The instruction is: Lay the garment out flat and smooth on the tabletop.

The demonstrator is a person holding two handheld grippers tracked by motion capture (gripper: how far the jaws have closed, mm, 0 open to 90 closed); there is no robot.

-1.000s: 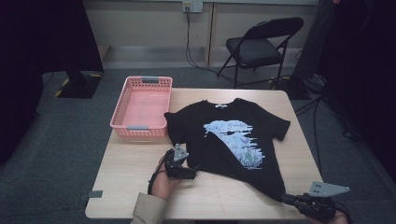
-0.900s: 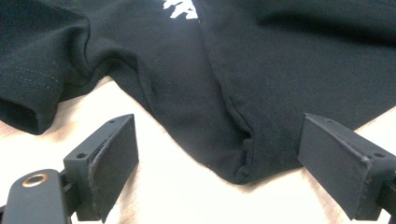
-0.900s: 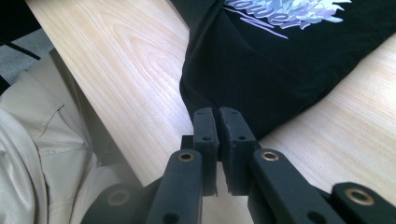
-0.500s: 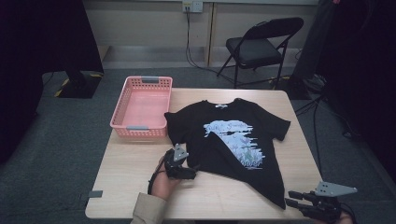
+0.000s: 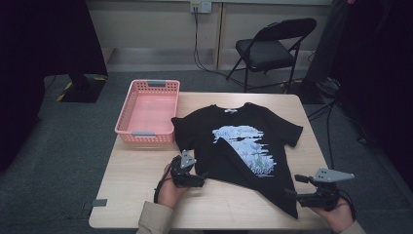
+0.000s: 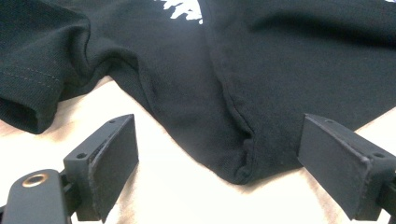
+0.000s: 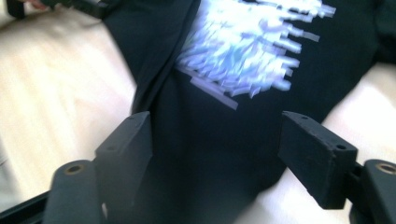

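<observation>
- Seemingly mid-way through laying out or folding a garment, a person works a black T-shirt [image 5: 238,141] spread print-up on a pale wooden table [image 5: 131,180], the collar toward the far edge and one hem corner trailing to the near right edge.
- At left, the left gripper [image 5: 200,179] sits at the shirt's near left hem corner; in the left gripper view its jaws stand spread on either side of that corner [image 6: 243,168], pads clear of the cloth.
- A clean pick here likely calls for sliding further in so both pads bracket the seam, then pinching the hem alone, not the layer beneath.
- At right, the right gripper [image 5: 296,187] hovers at the shirt's trailing corner; its jaws have just been opening and now stand wide, with black cloth [image 7: 215,154] between them but not pressed.
- That corner hangs close to the table edge, so a loose grip could let it slip off the edge.
- Beyond the shirt, a pink basket [image 5: 129,127] sits empty at the table's far left, just beside the sleeve; a lift toward it might snag the rim.
- A folding chair [image 5: 272,48] stands well behind the table, out of the way.
</observation>
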